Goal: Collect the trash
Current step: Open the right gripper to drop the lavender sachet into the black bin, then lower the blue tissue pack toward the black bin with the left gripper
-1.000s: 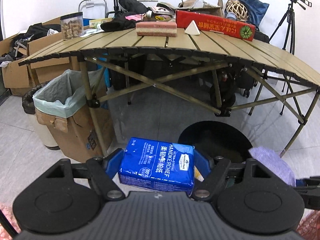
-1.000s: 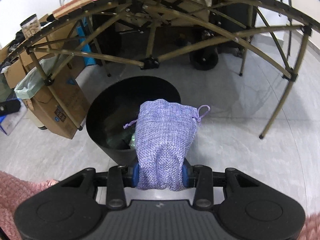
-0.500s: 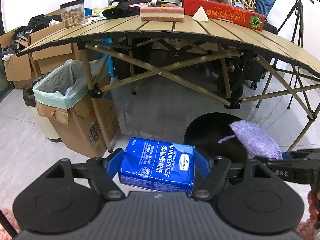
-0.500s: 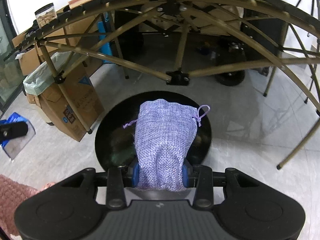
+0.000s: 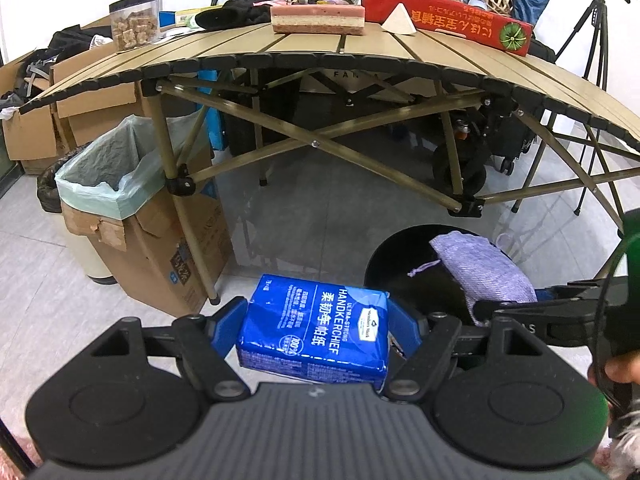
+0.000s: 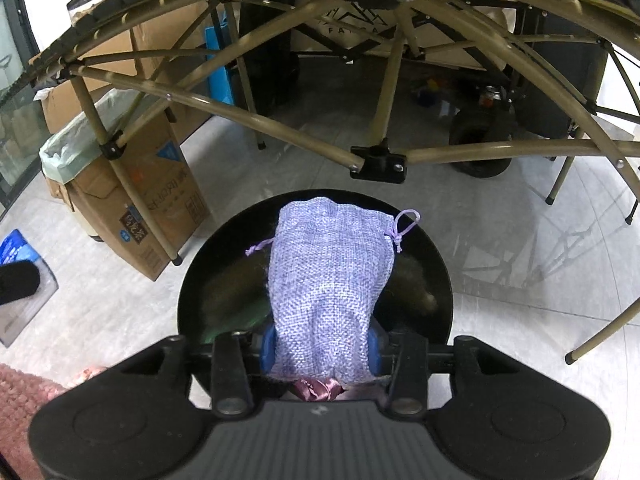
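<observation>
**Pouch now over the bin, tissue pack next**

Left to right:

- Lined cardboard box [image 5: 132,216] far left on the floor, by the leg of the folding surface [image 5: 360,60]. We aren't aiming at it.
- Our left gripper [image 5: 318,328] is clenched on the blue tissue pack [image 5: 316,330], held above the floor just left of the black bin [image 6: 316,280]. Pack hasn't shifted in the grip over the last second.
- Our right gripper [image 6: 320,346] is clamped on the purple drawstring pouch [image 6: 328,280]. A second ago the pouch sat short of the bin; now it hangs right over the opening, rim visible all round it in the right wrist view. Something pink shows under the pouch at the gripper base, can't tell what.

Our read: pouch is lined up for release. Tissue pack not yet over the rim, so the left needs to move right before dropping.
</observation>
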Demonstrator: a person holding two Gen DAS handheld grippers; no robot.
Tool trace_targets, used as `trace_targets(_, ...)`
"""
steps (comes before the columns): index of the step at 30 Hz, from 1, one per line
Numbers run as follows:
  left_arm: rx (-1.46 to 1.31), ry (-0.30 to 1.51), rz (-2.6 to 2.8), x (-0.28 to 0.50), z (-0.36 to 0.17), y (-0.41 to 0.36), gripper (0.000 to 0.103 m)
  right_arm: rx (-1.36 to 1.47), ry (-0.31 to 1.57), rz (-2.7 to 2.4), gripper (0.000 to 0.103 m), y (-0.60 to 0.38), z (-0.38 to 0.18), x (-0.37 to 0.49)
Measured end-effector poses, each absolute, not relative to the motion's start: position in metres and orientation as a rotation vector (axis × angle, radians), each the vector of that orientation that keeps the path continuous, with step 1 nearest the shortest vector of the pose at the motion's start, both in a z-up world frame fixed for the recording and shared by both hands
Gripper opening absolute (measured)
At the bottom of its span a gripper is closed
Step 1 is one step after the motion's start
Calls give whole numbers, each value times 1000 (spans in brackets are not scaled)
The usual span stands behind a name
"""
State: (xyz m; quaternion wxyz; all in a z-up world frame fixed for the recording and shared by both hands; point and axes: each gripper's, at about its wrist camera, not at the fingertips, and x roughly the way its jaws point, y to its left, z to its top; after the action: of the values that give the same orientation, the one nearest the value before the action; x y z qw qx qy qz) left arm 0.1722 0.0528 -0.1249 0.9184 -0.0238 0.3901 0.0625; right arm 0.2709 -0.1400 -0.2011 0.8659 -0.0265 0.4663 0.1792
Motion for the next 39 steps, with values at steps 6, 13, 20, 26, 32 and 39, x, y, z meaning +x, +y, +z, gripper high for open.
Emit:
trace_targets(6, -48, 798, 126, 171, -124, 53, 76, -68, 978, 359, 80, -140, -205, 275)
trace_targets(13, -45, 796, 125, 170, -124, 52, 76, -107, 956, 317, 103, -140, -202, 273)
trace_targets(20, -41, 798, 122, 170, -125, 50, 76, -81, 968, 278, 103, -150, -201, 274)
trace_targets(26, -36, 804, 118, 172, -126, 47, 76, -70, 962, 275, 103, -153, -196, 274)
trace_targets(32, -21, 802, 99, 178, -127, 40, 76, -75, 944, 269, 103, -158, -189, 271)
trace_targets(39, -7, 791, 79, 190, -126, 30, 76, -41, 912, 227, 103, -178, -172, 270)
